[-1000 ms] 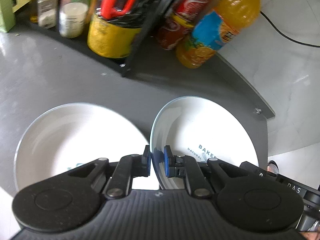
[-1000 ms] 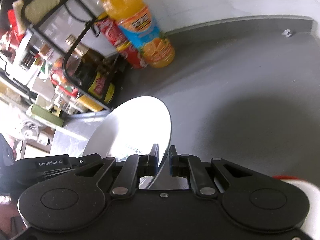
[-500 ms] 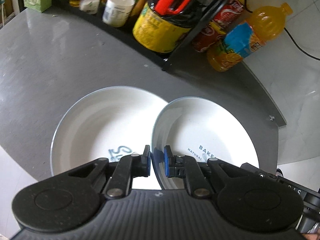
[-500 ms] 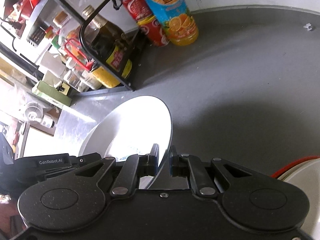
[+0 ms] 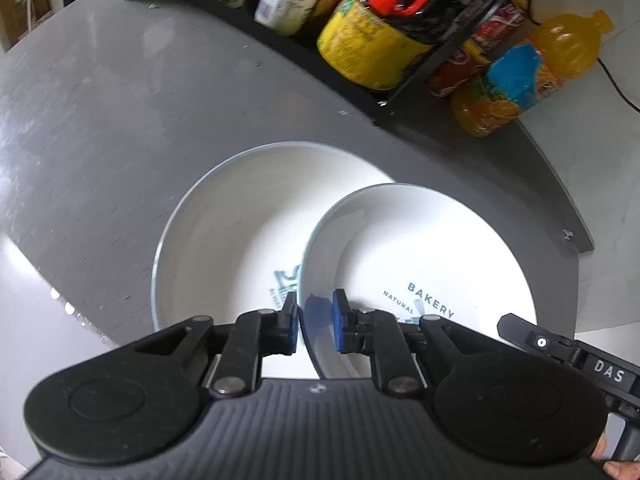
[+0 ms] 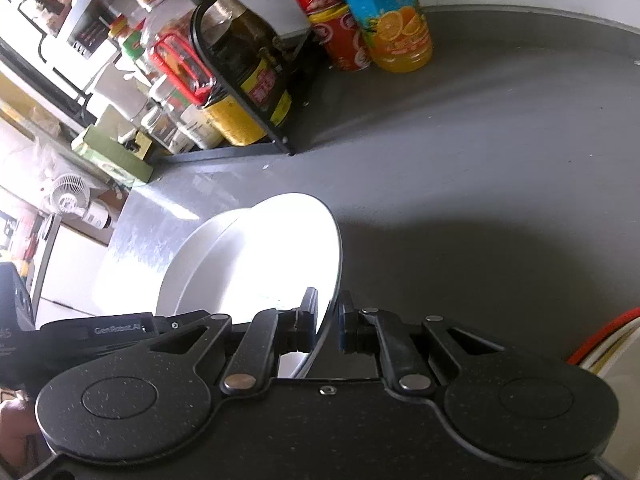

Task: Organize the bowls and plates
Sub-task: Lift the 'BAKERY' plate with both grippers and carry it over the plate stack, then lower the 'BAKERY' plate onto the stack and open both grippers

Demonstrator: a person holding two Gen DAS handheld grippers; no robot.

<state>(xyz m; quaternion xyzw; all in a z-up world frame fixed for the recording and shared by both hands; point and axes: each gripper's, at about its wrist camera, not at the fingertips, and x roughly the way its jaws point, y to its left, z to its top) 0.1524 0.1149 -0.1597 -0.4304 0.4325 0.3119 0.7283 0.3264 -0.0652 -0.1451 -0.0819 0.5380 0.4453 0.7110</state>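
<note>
A white plate printed "BAKERY NATURAL" [image 5: 420, 256] is held above the grey counter [image 5: 120, 112], tilted. My left gripper [image 5: 314, 326] is shut on its left rim and my right gripper [image 6: 328, 328] is shut on its opposite rim. In the right wrist view this plate [image 6: 288, 252] glares bright white. A second white plate [image 5: 240, 232] with a blue print lies flat on the counter beneath it, and the held plate covers its right part. The lower plate's rim [image 6: 200, 256] shows to the left in the right wrist view.
A black wire rack [image 5: 436, 56] with a yellow-labelled dark bottle [image 5: 368, 44], jars and red cans stands at the back. An orange juice bottle [image 5: 528, 76] stands to its right. The counter's front edge [image 5: 56, 296] runs at the left. A red-rimmed dish edge [image 6: 600, 340] shows at the right.
Both grippers have carried the held plate leftward over the lower plate, so it overlaps it more. The rack and bottles have shifted farther away in both views.
</note>
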